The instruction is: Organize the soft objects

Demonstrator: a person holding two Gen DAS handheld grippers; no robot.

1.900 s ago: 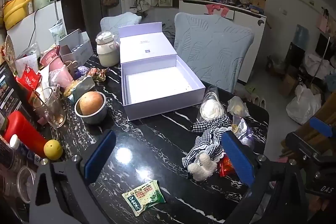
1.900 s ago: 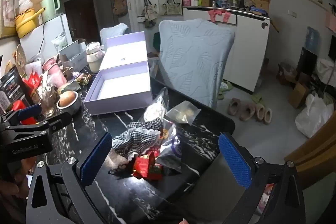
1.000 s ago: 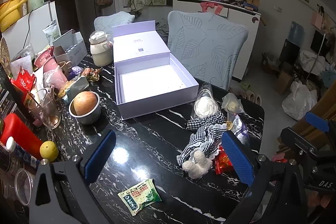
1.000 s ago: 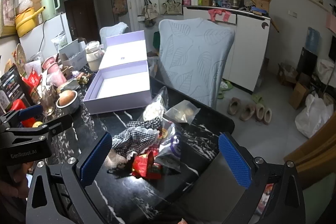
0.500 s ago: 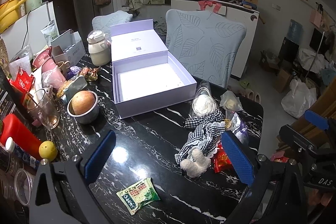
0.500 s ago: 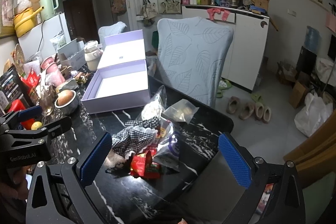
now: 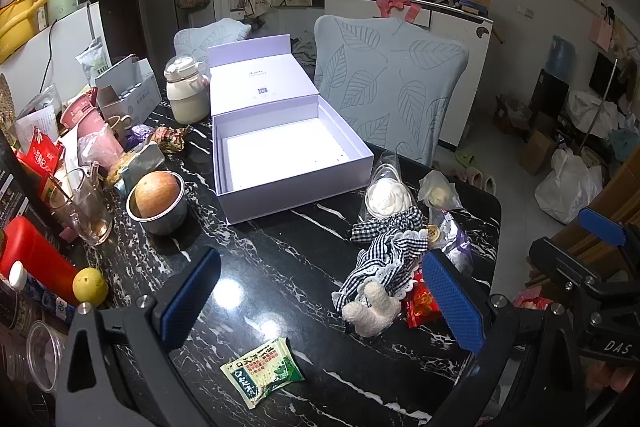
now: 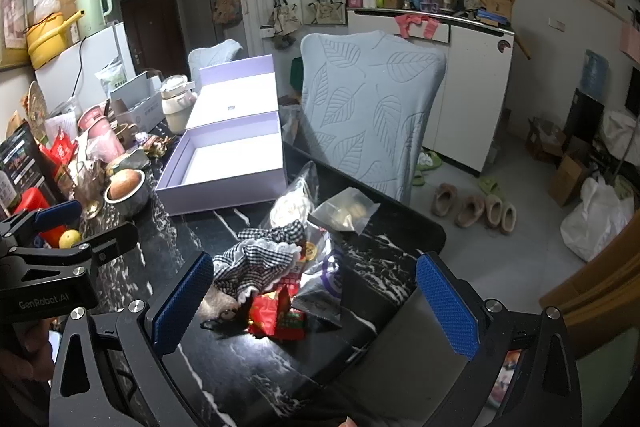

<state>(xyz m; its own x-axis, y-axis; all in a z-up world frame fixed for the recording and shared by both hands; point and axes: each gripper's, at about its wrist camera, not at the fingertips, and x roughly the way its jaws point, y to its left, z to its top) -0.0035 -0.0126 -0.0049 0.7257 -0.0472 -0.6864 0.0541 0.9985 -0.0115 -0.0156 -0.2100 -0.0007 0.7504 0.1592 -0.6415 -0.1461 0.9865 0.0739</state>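
Fingers (image 7: 192,291) spread; snack packet (image 7: 262,371) between, chair (image 7: 392,87) beyond.

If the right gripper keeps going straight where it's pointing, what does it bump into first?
Probably the checkered cloth toy and the red snack packets piled on the black table. They lie just ahead between the open right gripper fingers, though depth is hard to judge.

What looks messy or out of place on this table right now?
The soft things sit in a loose heap near the table's right edge: a checked cloth crumpled over a white plush toy, with plastic bags and red packets mixed in. The purple box stands open and empty. A green packet lies alone.
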